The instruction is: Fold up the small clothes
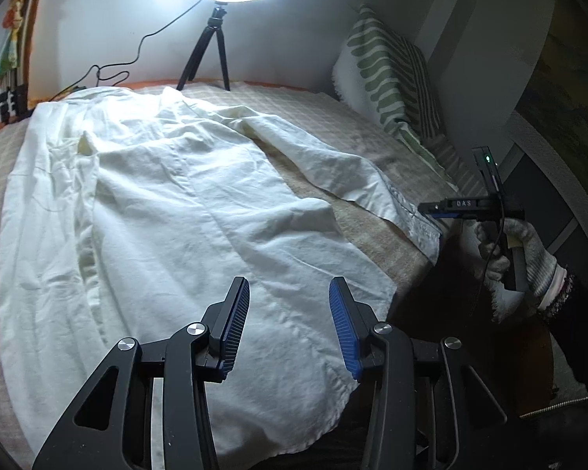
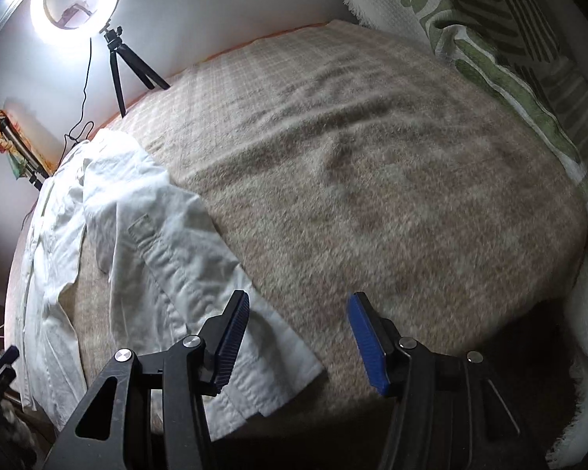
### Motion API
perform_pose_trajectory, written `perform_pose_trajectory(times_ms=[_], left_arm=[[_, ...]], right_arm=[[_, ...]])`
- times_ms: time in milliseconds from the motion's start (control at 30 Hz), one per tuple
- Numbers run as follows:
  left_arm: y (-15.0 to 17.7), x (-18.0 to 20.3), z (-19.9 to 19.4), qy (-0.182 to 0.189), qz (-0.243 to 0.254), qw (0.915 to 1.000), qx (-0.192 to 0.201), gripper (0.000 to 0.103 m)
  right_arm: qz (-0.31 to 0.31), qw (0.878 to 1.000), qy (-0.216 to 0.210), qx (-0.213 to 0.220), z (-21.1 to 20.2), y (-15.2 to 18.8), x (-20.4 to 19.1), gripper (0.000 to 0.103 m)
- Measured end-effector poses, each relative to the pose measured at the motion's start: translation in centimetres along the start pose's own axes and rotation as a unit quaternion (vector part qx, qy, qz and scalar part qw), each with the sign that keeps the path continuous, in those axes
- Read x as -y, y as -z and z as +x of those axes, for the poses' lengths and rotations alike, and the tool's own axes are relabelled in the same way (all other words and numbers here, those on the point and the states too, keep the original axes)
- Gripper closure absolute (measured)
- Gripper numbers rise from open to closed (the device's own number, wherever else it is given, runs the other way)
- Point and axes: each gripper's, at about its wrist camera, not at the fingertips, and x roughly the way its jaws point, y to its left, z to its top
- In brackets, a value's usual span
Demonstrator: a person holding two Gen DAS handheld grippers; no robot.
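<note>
A white long-sleeved shirt (image 1: 168,203) lies spread on the beige checked blanket (image 1: 352,117), hem toward me. Its right sleeve (image 1: 356,180) stretches out to the bed's right edge. My left gripper (image 1: 290,293) is open and empty, hovering over the shirt's hem. In the right wrist view the sleeve cuff (image 2: 231,337) lies at the near bed edge. My right gripper (image 2: 298,309) is open and empty just above the cuff, its left finger (image 2: 235,325) over the cloth. The right gripper also shows in the left wrist view (image 1: 443,209) beside the cuff.
A ring light on a black tripod (image 1: 211,51) stands at the far edge of the bed by the wall. A green-and-white patterned pillow (image 1: 388,74) leans at the right. A cable (image 1: 109,70) runs along the back edge. Dark floor lies below the bed's right edge.
</note>
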Motion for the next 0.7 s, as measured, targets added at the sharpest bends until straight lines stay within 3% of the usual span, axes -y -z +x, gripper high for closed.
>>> perform_pose_trajectory(times_ms=[33, 167, 333, 533, 700], left_arm=[[0.0, -0.2, -0.2, -0.002, -0.001, 1.0000, 0.002, 0.062], [0.0, -0.7, -0.3, -0.009, -0.003, 0.9999, 0.002, 0.062], [0.2, -0.6, -0.2, -0.023, 0.005, 0.9997, -0.004, 0.062], [0.4, -0.7, -0.1, -0.022, 0.006, 0.9997, -0.007, 0.062], [0.3, -1.0, -0.3, -0.017, -0.009, 0.9998, -0.001, 0.062]], right_arm=[[-0.008, 1.000, 0.004, -0.001, 0.0, 0.2, -0.3, 0.048], [-0.027, 1.000, 0.005, -0.003, -0.4, 0.7, -1.0, 0.075], [-0.034, 0.999, -0.001, 0.000, -0.4, 0.6, -2.2, 0.099], [-0.015, 0.999, -0.023, 0.047, -3.0, -0.3, -3.6, 0.102], [-0.067, 0.992, -0.061, 0.091, -6.6, -0.3, -8.6, 0.102]])
